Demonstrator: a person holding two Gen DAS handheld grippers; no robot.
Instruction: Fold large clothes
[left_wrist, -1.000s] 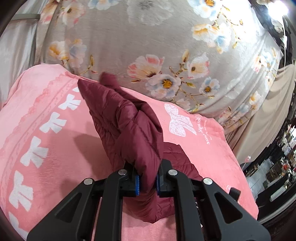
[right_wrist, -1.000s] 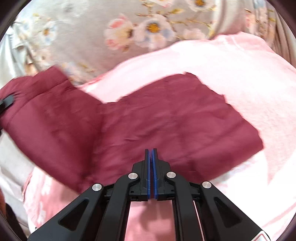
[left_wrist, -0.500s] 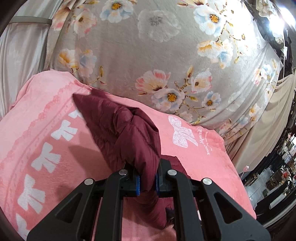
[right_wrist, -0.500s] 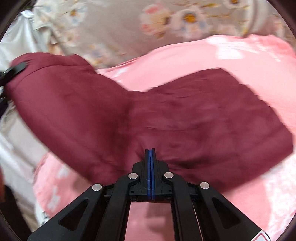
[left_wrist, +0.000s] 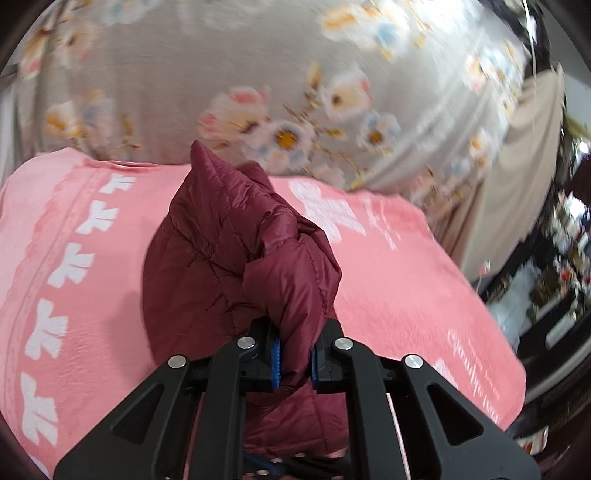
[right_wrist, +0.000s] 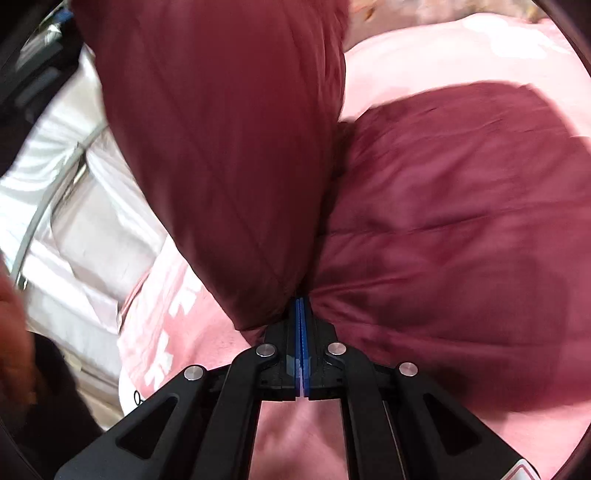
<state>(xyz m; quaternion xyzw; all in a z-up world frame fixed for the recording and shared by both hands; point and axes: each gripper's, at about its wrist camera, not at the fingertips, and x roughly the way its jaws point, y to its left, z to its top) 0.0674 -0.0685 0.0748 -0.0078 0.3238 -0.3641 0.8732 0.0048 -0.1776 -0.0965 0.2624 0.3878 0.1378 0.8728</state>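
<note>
Maroon quilted jacket (left_wrist: 236, 266) bunched over pink blanket (left_wrist: 406, 295); left gripper (left_wrist: 294, 360) clamps fold, right gripper (right_wrist: 301, 332) pinches edge; blanket script blurred, unreadable.

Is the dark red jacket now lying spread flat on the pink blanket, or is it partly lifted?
Partly lifted. The left gripper holds a bunched part of the jacket above the pink blanket; the rest lies down.

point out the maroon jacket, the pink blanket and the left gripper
maroon puffer jacket (left_wrist: 229, 266), left wrist view, quilted bunched part
pink blanket (left_wrist: 399, 280), left wrist view, bare area right of jacket
left gripper (left_wrist: 293, 360), left wrist view, between fingertips
</note>
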